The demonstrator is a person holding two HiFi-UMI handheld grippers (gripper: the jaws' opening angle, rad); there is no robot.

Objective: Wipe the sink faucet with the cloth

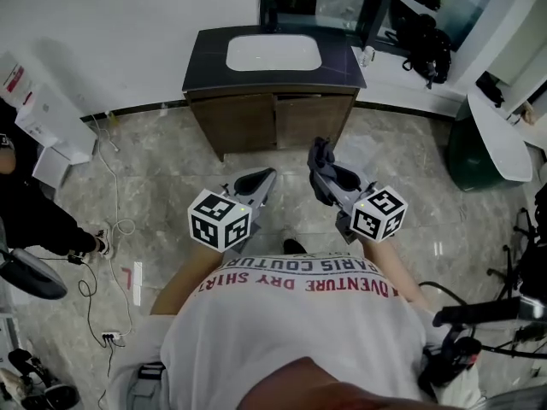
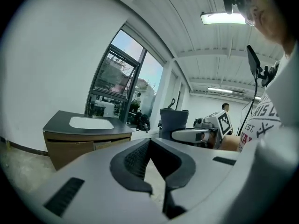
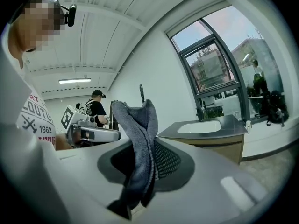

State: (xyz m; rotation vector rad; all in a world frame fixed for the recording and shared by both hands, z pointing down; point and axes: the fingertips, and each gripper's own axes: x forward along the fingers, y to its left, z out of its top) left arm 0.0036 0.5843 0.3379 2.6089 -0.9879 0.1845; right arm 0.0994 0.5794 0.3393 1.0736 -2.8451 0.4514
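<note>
You hold two grey two-jaw grippers, the left gripper (image 1: 267, 178) and the right gripper (image 1: 323, 173). They carry two black-and-white marker cubes, the left marker cube (image 1: 220, 220) and the right marker cube (image 1: 379, 213). There is one grey towelling cloth (image 3: 138, 139). Ahead of you stands one dark-topped wooden vanity cabinet (image 1: 273, 118) with two doors. One white oval sink basin (image 1: 273, 53) sits mid-top, and one small pale container (image 1: 369, 55) at the top's right edge. One black backpack (image 1: 427, 48) lies on the window ledge. One person in black clothes (image 1: 34, 212) stands at your left.
</note>
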